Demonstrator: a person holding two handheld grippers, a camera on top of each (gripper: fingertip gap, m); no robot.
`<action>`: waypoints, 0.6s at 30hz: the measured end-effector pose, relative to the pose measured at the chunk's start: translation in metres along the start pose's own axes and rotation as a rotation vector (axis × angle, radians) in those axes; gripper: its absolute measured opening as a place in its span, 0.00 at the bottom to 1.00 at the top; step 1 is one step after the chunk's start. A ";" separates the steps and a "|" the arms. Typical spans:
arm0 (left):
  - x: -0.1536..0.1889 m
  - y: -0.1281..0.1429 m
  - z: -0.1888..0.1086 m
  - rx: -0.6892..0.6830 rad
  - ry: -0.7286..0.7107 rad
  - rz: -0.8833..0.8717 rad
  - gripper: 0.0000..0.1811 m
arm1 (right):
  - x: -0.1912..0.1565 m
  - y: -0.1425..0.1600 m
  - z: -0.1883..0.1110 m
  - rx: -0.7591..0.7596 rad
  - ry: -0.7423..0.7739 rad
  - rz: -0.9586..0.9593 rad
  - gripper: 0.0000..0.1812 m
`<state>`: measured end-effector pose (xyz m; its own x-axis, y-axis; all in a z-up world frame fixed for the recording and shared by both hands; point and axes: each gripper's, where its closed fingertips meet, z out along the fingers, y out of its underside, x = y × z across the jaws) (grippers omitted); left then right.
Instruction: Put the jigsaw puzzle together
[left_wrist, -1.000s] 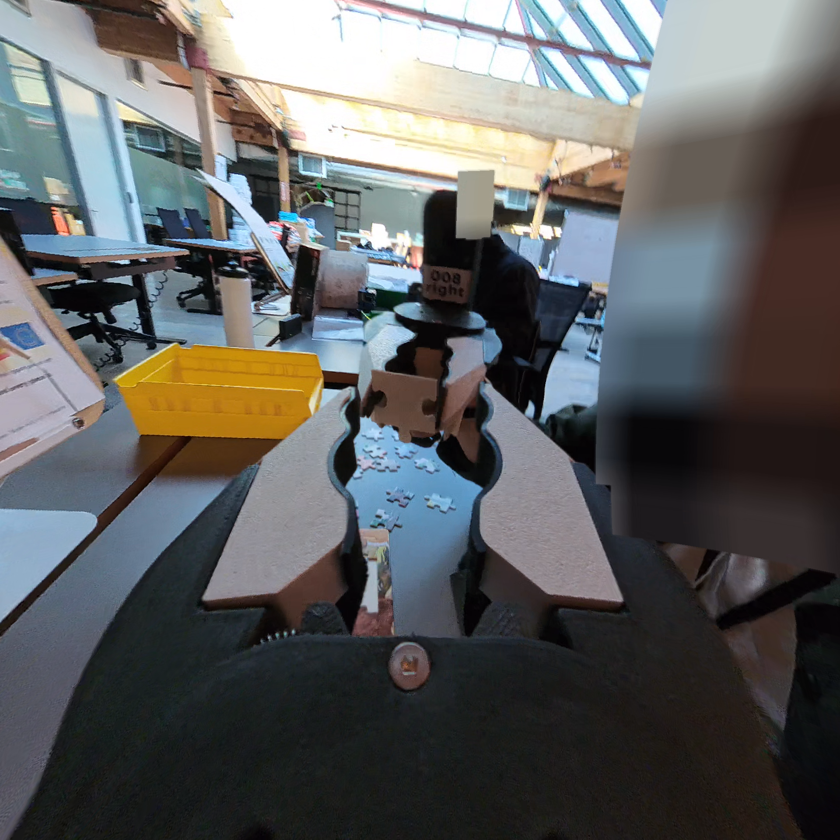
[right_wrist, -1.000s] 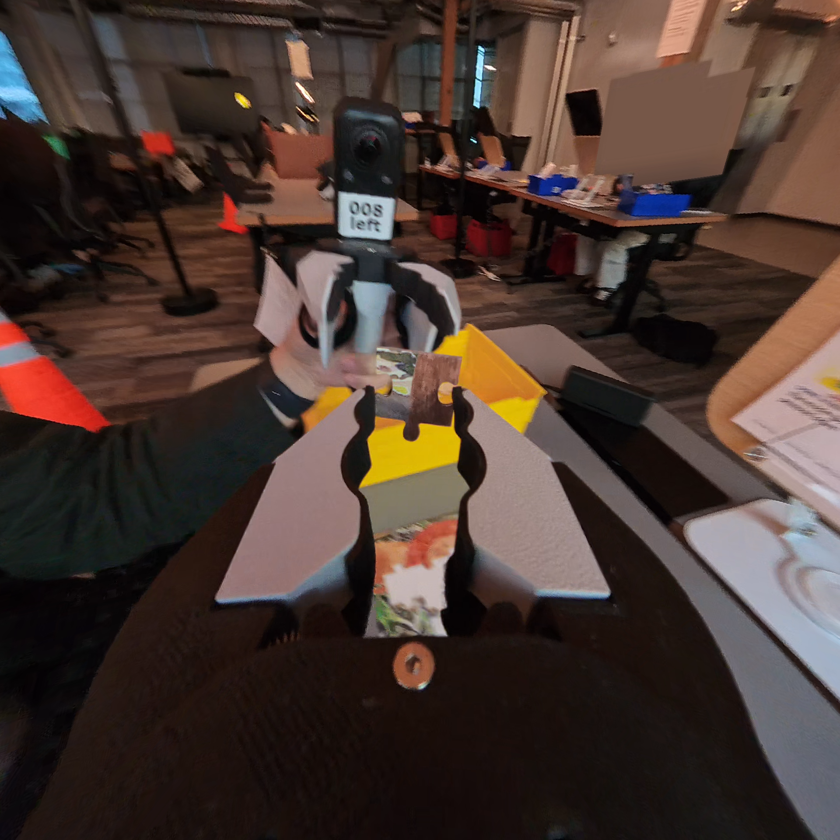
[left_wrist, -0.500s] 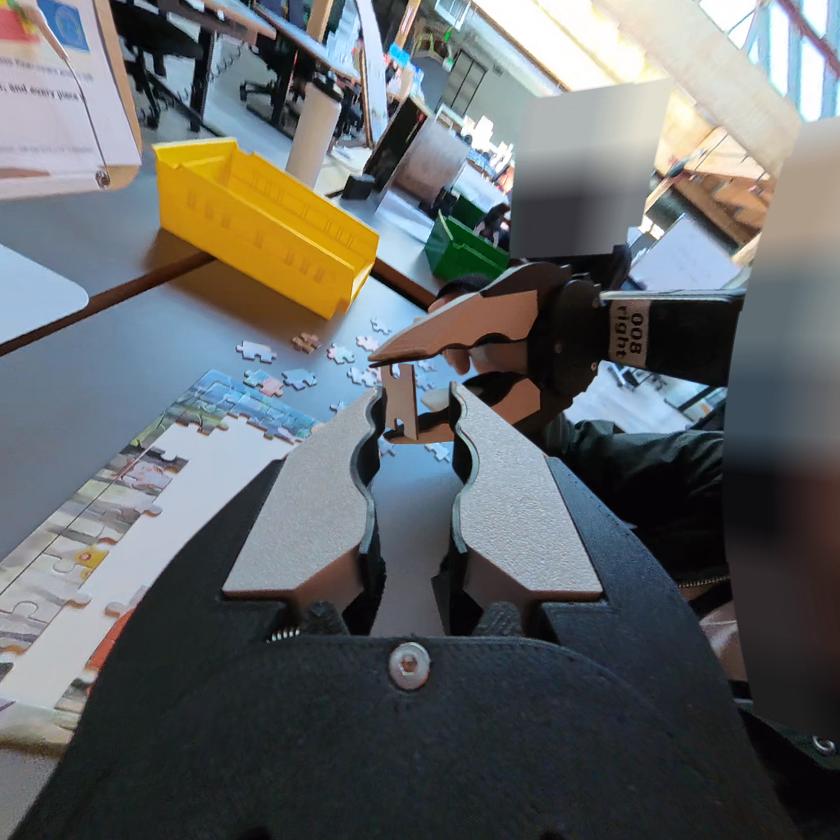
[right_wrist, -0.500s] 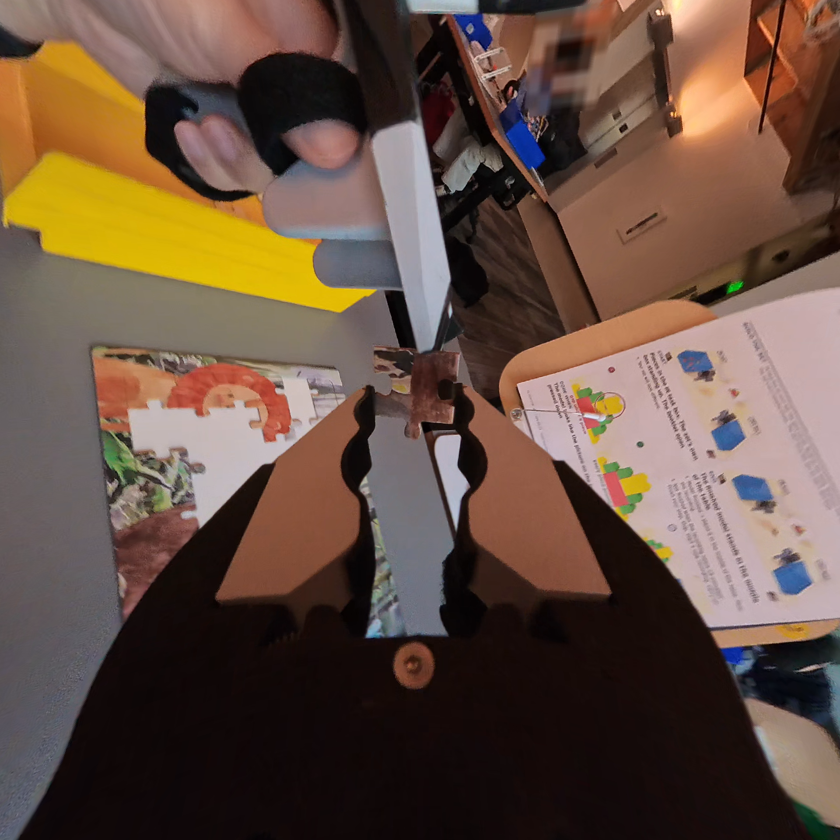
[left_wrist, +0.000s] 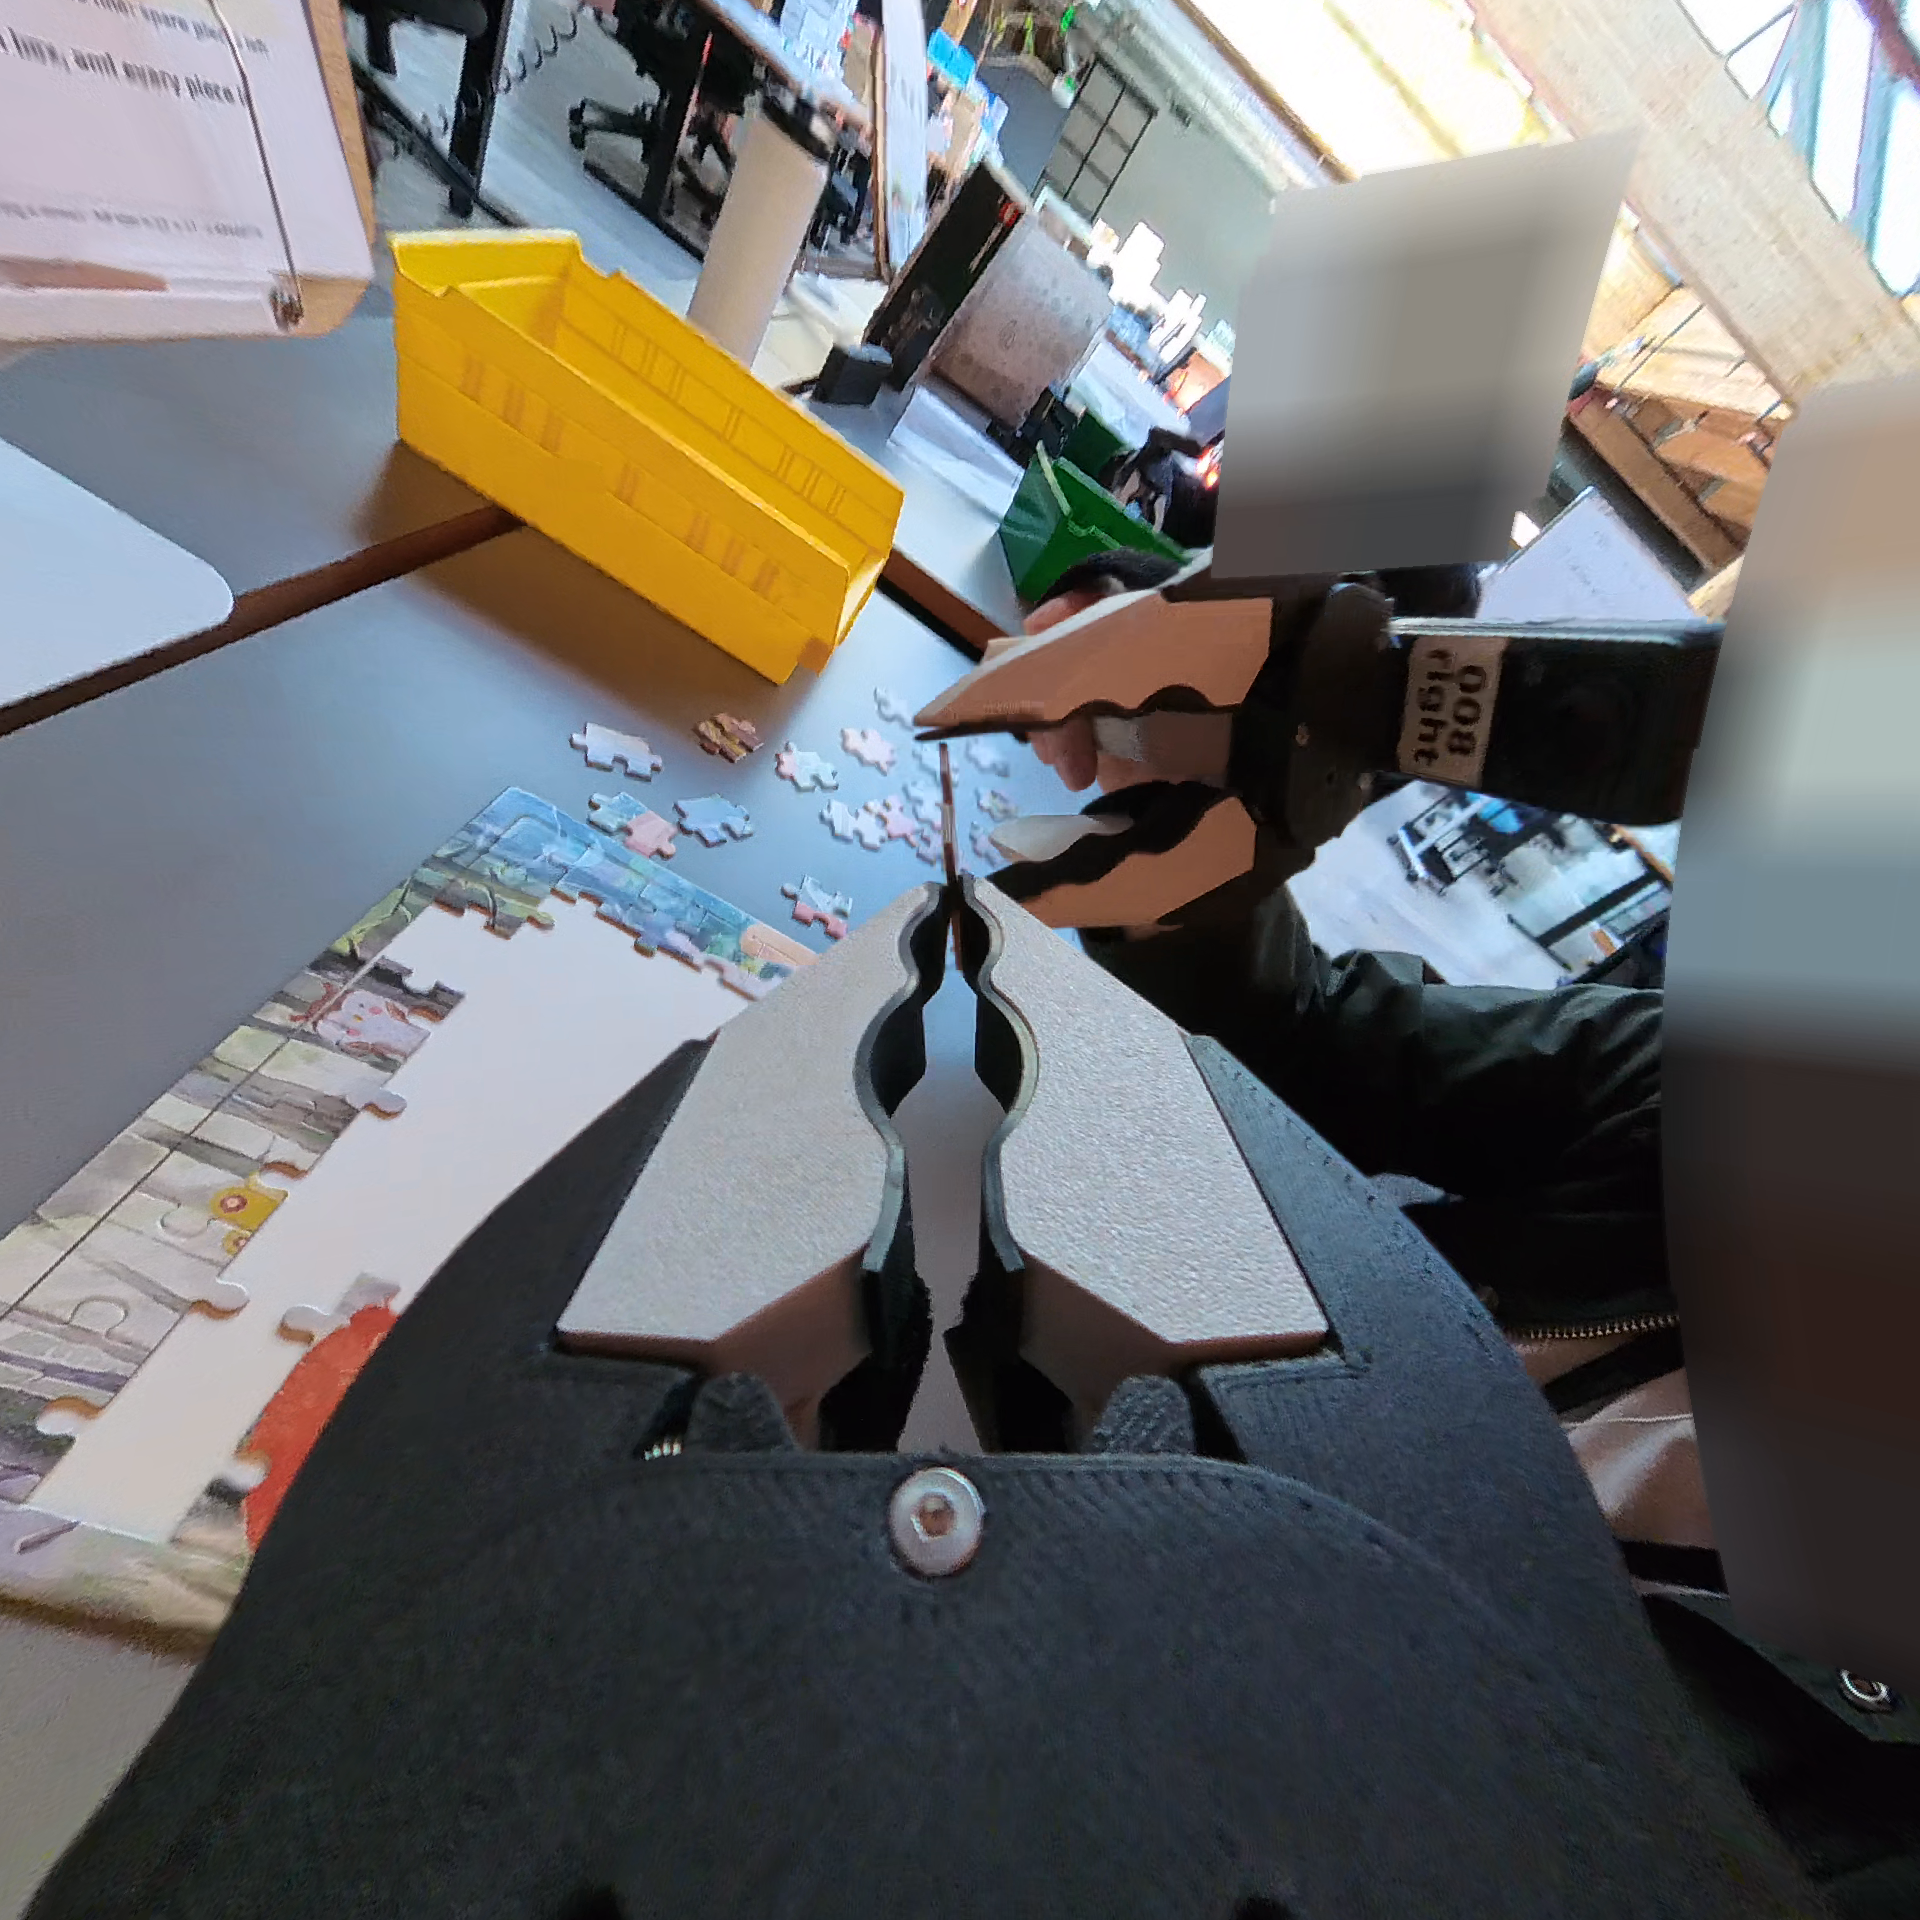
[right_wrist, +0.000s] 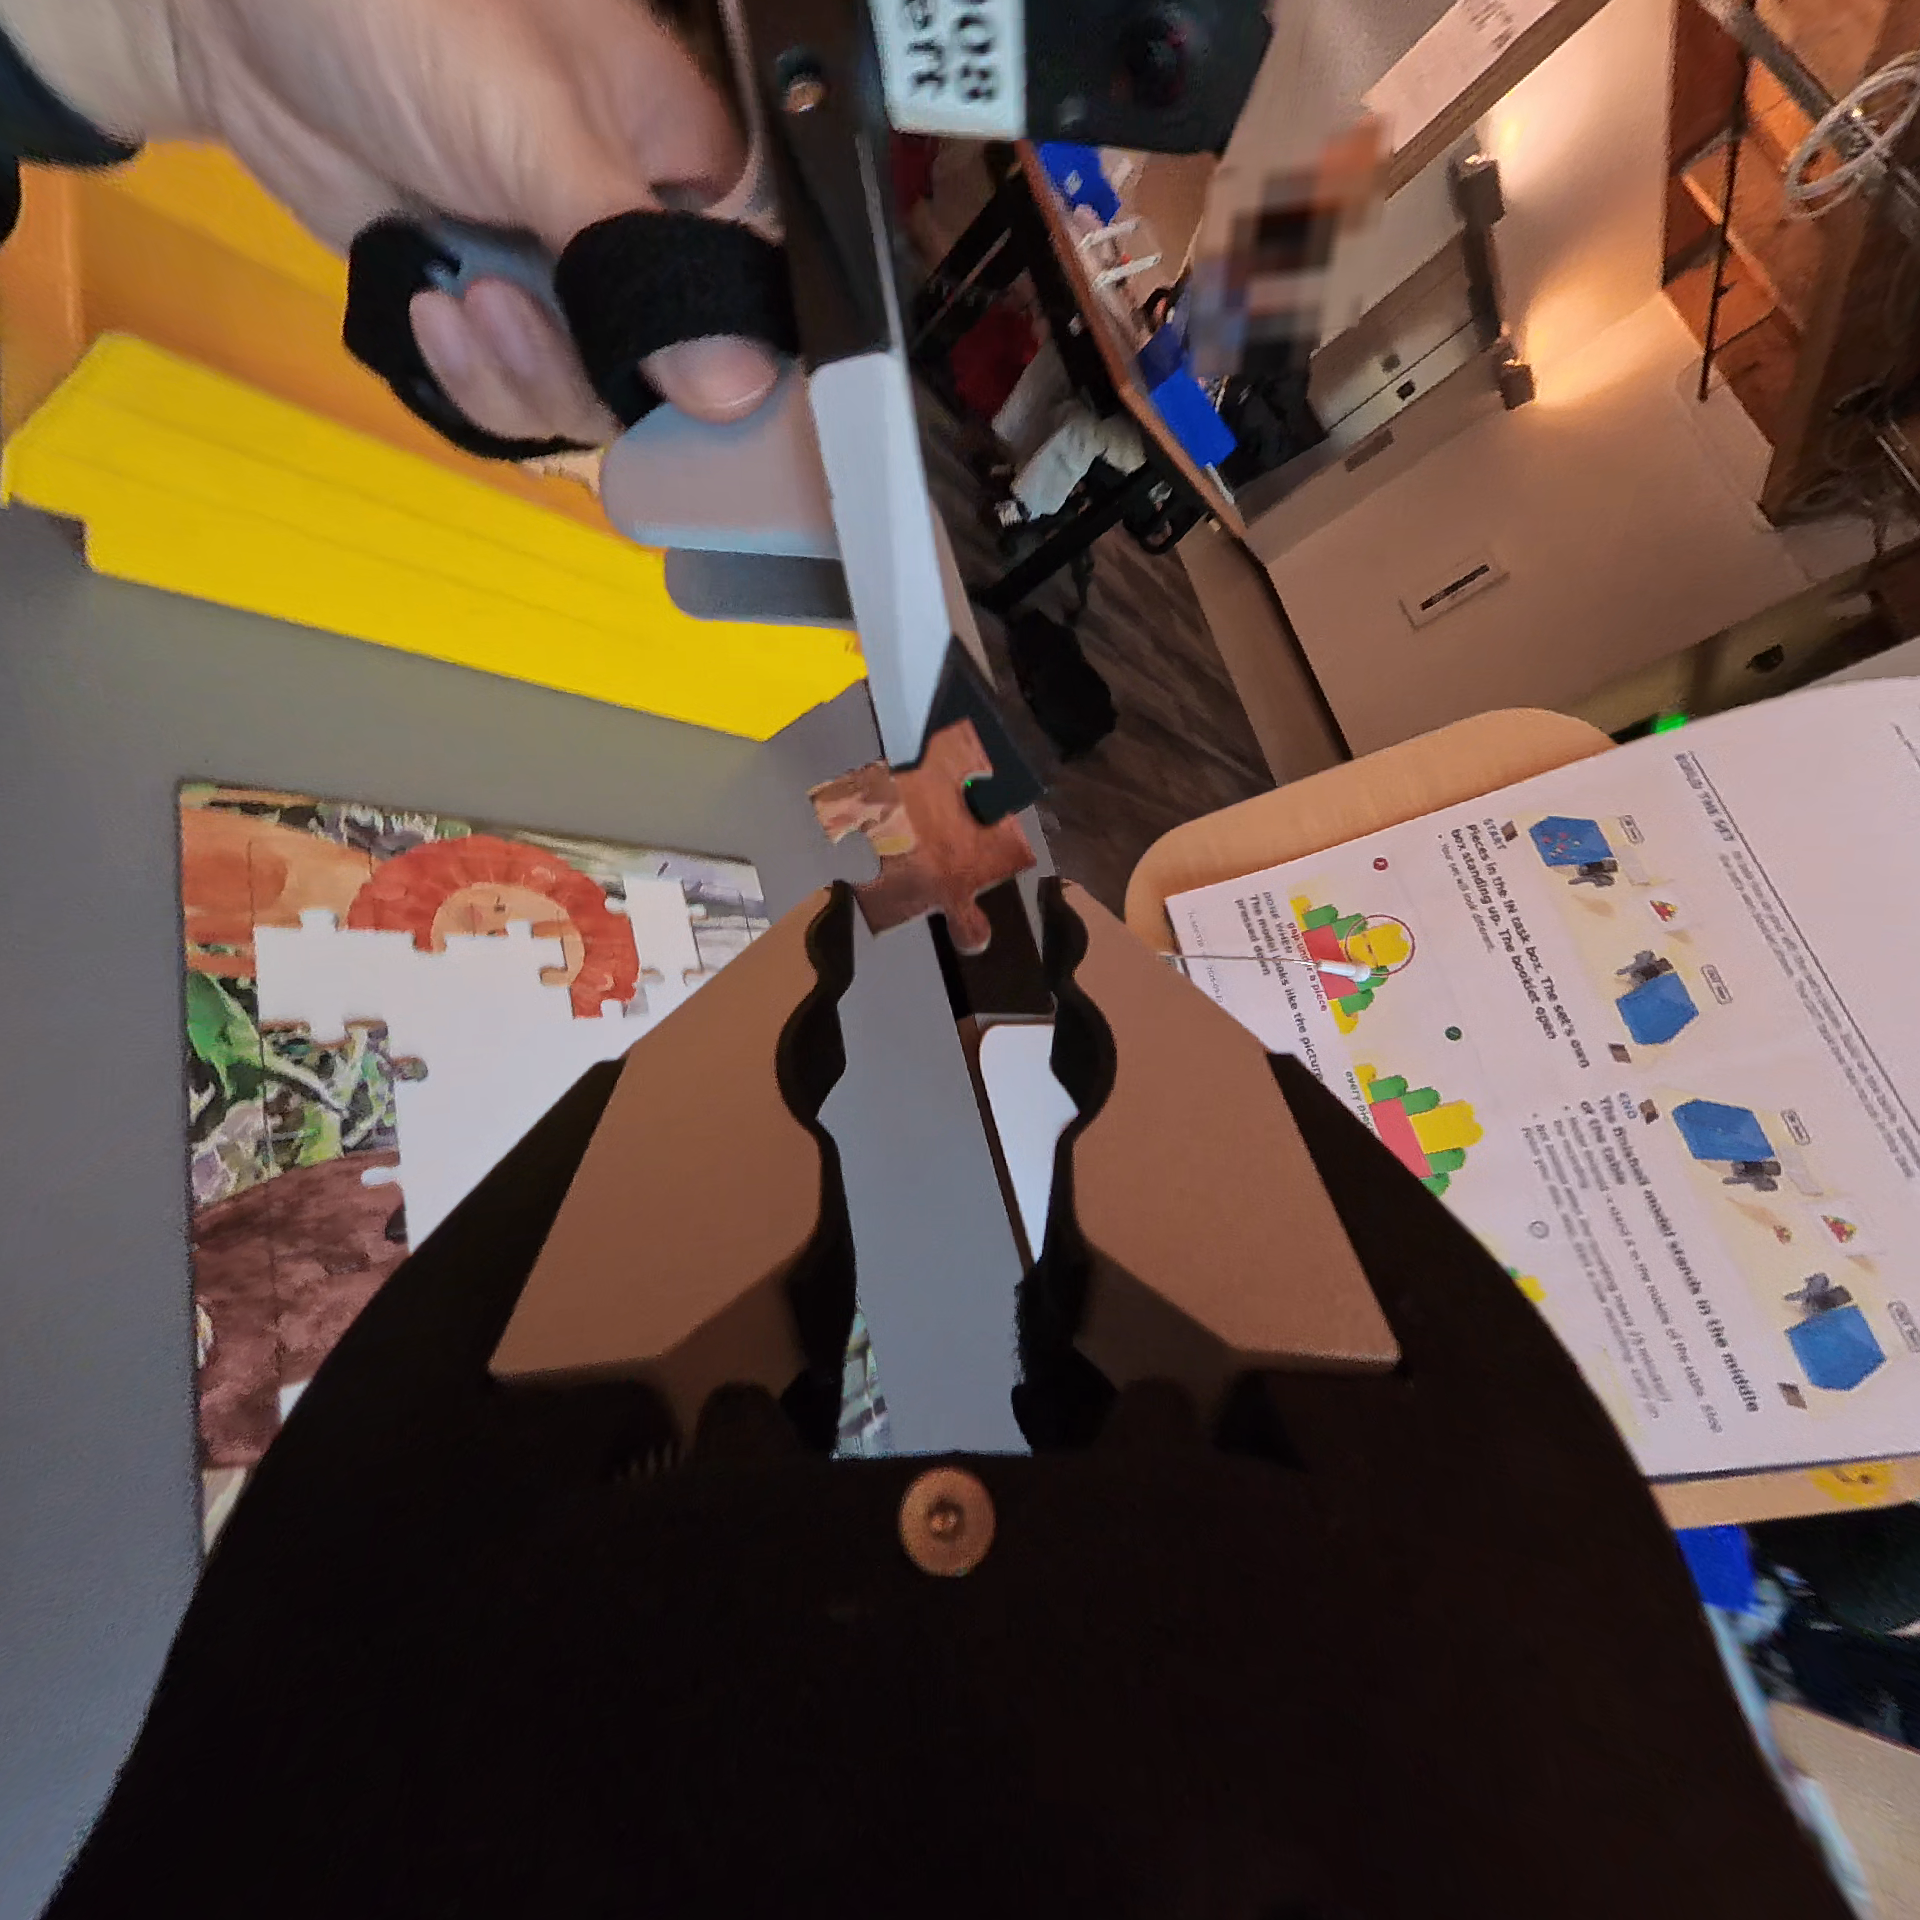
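While the left gripper (left_wrist: 951, 902) now pinches the brown piece (right_wrist: 925, 842) edge-on between its jaws, the right gripper (right_wrist: 945, 896) has let it go: its jaws stand apart, the piece just in front of them. Half a second ago both held it, so the handover is done (the piece was turned on the way). It hangs in the air above the counter (left_wrist: 260, 727), near the half-built puzzle (left_wrist: 343, 1049), whose white middle is not yet filled. Loose pieces (left_wrist: 810, 769) lie beside the yellow bin (left_wrist: 623, 436). Next, I think, comes placing it.
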<state>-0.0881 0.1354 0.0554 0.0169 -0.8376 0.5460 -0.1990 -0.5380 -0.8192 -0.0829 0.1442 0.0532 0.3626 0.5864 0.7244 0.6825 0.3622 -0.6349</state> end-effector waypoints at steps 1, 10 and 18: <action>0.001 -0.005 -0.001 0.033 0.017 0.008 0.00 | 0.004 0.000 -0.005 0.025 0.000 0.045 0.20; 0.012 -0.046 -0.011 0.304 0.021 0.175 0.00 | 0.047 -0.004 -0.028 0.453 -0.254 0.956 0.19; 0.023 -0.051 0.003 0.403 0.034 0.217 0.00 | 0.044 -0.014 -0.022 0.684 -0.390 1.260 0.08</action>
<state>-0.0745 0.1431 0.1096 -0.0165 -0.9349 0.3546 0.2025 -0.3504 -0.9145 -0.0629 0.1492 0.1002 0.2093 0.8778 -0.4309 -0.4078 -0.3222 -0.8544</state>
